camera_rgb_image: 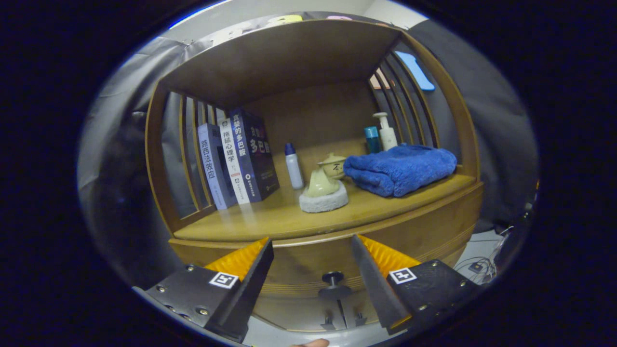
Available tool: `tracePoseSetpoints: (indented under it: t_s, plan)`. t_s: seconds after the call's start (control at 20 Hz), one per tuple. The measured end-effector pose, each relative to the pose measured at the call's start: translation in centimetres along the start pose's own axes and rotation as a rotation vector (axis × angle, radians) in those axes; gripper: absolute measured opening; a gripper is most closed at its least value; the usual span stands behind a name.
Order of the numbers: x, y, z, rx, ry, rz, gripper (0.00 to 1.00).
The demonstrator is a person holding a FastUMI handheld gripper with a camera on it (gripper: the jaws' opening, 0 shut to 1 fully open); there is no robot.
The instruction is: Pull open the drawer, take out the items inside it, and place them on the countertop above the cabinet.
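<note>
Fingers [262,255] spread wide, empty, flanking the closed drawer's knob [333,277] below the wooden countertop [270,219] in a cloth-walled booth.

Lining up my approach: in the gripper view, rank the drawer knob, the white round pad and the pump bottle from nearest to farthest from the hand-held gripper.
The hand-held gripper is open.
1. Drawer knob: between the fingers, on the drawer front.
2. White round pad: beyond the fingers, mid-countertop, under a pale ceramic piece.
3. Pump bottle: farthest, at the back wall behind the blue towel.
</note>
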State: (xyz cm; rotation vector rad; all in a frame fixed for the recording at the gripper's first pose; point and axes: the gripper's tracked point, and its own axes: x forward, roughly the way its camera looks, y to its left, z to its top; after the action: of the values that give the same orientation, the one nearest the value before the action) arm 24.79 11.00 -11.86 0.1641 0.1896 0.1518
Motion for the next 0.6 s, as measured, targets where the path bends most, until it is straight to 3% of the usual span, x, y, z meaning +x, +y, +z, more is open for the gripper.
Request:
tracePoseSetpoints:
  t_s: [0.4, 0.5, 0.6]
  plan:
    - [-4.6, -3.7, 7.1, -0.124, -0.091, -0.048, 0.98]
    - [-5.9, -5.2, 9.5, -0.153, -0.131, -0.069, 0.89]
    - [-7.4, -7.5, 11.1, -0.181, -0.147, -0.108, 0.88]
